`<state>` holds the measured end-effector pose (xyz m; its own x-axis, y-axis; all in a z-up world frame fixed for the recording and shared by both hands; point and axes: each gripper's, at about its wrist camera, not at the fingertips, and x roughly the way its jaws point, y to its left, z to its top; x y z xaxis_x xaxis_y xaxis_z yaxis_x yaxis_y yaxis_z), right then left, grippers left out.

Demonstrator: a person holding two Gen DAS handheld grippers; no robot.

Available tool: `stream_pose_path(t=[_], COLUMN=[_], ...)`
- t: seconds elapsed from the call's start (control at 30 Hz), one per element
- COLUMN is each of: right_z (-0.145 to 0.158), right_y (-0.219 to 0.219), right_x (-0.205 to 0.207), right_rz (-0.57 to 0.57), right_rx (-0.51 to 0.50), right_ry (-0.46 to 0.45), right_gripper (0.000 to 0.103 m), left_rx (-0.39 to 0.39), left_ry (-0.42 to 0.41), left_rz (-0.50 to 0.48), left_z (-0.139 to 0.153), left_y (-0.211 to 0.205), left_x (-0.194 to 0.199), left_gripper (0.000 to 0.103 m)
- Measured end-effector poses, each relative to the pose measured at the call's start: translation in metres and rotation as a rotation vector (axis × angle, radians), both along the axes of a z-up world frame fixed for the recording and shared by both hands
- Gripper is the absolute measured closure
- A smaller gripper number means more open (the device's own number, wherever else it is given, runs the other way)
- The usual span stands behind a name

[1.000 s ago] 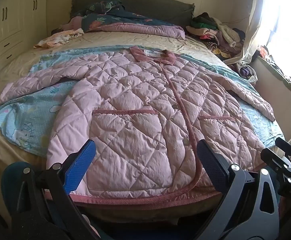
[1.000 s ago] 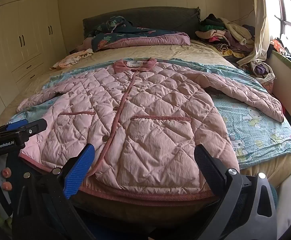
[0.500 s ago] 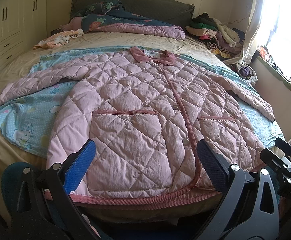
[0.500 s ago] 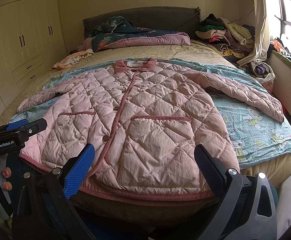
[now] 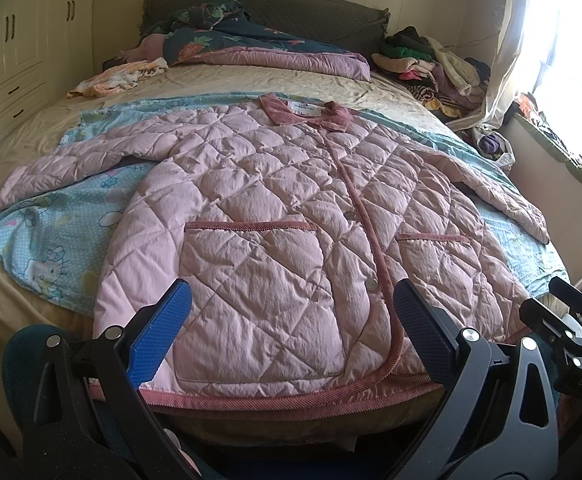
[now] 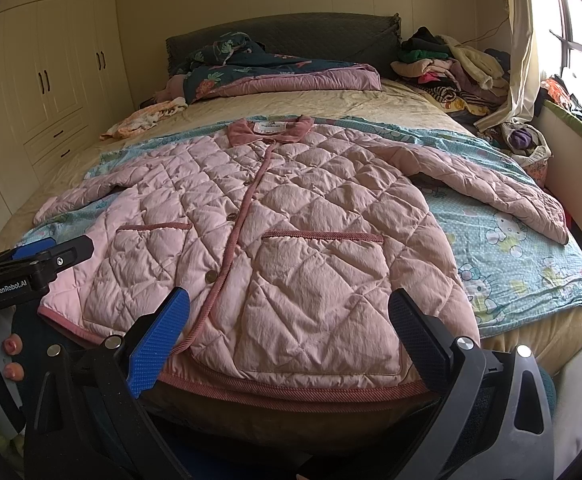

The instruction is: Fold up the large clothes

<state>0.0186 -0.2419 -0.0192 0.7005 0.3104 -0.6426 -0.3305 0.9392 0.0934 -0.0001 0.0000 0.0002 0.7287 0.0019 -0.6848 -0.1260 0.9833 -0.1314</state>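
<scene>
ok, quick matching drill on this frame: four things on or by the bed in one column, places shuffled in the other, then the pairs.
Things:
1. pink quilted jacket
2. floral duvet
3. heap of clothes
4. cartoon-print sheet

Places:
A. bunched at the headboard
B. piled at the far window-side corner of the bed
C. spread flat directly under the jacket
D. laid front up, sleeves out, hem at the near edge

Pairs: 1-D, 2-A, 3-B, 4-C
</scene>
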Motion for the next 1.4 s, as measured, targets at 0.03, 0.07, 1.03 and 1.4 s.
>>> stream_pose_path(t=[0.03, 0.07, 1.03, 1.4], right_z=[0.0, 0.0, 0.009, 0.024], right_y=[0.0, 0.0, 0.006, 0.024], right_x=[0.0, 0.0, 0.026, 0.06], right_rz=[0.0, 0.001, 0.004, 0.031], right_rx=[0.001, 0.001, -0.019, -0.019], right_ry=[0.0, 0.0, 0.0, -0.007], right_gripper=[0.004, 0.004, 0.004, 0.004], left_rx=[0.0, 0.0, 0.011, 0.01], left_ry=[0.0, 0.0, 0.007, 0.014], left_rz=[-0.002, -0.001, 0.004, 0.017], left_z=[0.0, 0.0, 0.001, 0.008], left_y=[0.0, 0.0, -0.007, 0.001], left_x=[0.0, 0.0, 0.024, 0.057], left_gripper=[0.008, 0.008, 0.008, 0.008])
